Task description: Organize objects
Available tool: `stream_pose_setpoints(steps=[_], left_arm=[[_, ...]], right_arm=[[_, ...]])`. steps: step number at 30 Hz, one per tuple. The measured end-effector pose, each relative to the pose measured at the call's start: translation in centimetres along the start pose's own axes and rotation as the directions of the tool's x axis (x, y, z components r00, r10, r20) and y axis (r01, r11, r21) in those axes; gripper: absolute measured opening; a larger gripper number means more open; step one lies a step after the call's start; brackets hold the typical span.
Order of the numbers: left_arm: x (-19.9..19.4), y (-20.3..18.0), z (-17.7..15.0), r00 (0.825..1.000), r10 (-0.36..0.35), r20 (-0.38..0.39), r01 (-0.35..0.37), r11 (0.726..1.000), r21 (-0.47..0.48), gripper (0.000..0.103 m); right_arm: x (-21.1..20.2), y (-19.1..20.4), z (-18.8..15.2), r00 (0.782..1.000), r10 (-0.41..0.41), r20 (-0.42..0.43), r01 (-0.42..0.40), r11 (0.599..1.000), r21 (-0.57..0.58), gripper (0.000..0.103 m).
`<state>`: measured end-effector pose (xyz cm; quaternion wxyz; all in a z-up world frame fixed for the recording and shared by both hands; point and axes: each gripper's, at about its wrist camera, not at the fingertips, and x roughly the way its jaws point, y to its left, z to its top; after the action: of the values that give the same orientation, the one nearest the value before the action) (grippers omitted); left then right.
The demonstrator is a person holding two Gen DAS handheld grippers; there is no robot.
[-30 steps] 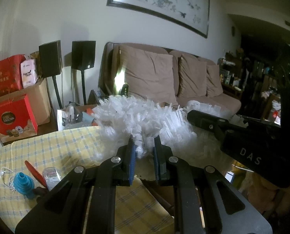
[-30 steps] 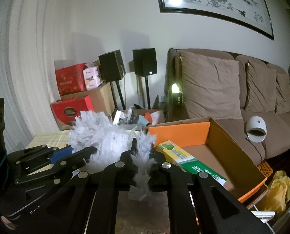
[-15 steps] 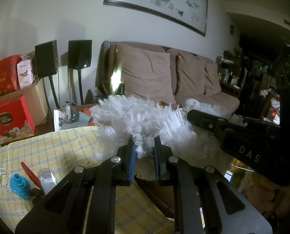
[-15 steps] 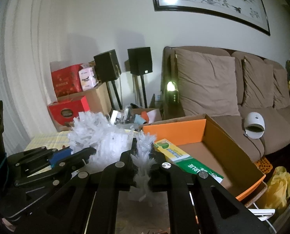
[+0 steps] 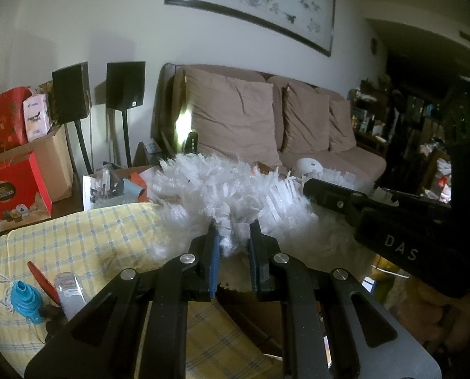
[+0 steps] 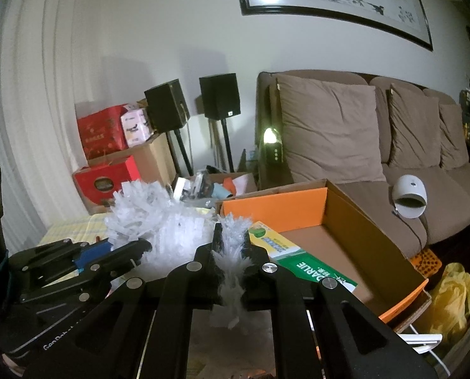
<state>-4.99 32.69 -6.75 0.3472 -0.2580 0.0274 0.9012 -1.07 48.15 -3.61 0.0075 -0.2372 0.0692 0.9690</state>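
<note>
A white fluffy fringed duster cloth [image 5: 235, 195] is held up between both grippers above the table. My left gripper [image 5: 233, 240] is shut on its left part. My right gripper [image 6: 231, 240] is shut on its right part [image 6: 230, 252]; that gripper also shows at the right of the left wrist view [image 5: 345, 195]. The left gripper shows at the lower left of the right wrist view [image 6: 102, 255]. An open cardboard box with orange flaps [image 6: 345, 221] stands to the right, holding a green and yellow carton [image 6: 295, 259].
The table has a yellow checked cloth [image 5: 76, 240] with a blue funnel-like item [image 5: 26, 300], red-handled tool [image 5: 42, 278] and small clear bottle [image 5: 69, 290]. Behind are a brown sofa [image 5: 266, 126], two speakers on stands [image 5: 124, 85], red boxes [image 5: 13, 189] and a cluttered box [image 5: 114, 183].
Both grippers have lifted and shifted slightly with the duster held between them; the view has tilted a little. Both grips are unchanged.
</note>
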Motion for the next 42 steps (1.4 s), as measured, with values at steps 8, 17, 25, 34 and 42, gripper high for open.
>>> stream_pose_setpoints(steps=[8, 17, 25, 34, 42], left_arm=[[0.4, -0.4, -0.1, 1.0, -0.004, -0.005, 0.004, 1.0, 0.004, 0.014], [0.7, -0.9, -0.2, 1.0, -0.013, -0.01, 0.013, 1.0, -0.005, 0.014], [1.3, -1.1, 0.0, 1.0, -0.018, -0.019, 0.018, 1.0, -0.002, 0.014], [1.6, -1.5, 0.0, 1.0, -0.02, -0.022, 0.02, 1.0, -0.002, 0.014], [1.7, -1.6, 0.0, 0.999, -0.021, -0.025, 0.021, 1.0, 0.0, 0.014]], right_arm=[[0.1, -0.6, -0.1, 1.0, -0.009, -0.002, 0.009, 1.0, 0.008, 0.006], [0.1, -1.1, -0.3, 1.0, -0.021, -0.006, 0.021, 1.0, 0.016, 0.006], [0.1, -1.8, -0.4, 1.0, -0.03, -0.009, 0.03, 0.999, 0.027, 0.006], [0.2, -2.3, -0.4, 0.999, -0.037, -0.009, 0.037, 0.999, 0.036, 0.006], [0.2, -2.4, -0.3, 0.999, -0.038, -0.01, 0.038, 0.999, 0.037, 0.006]])
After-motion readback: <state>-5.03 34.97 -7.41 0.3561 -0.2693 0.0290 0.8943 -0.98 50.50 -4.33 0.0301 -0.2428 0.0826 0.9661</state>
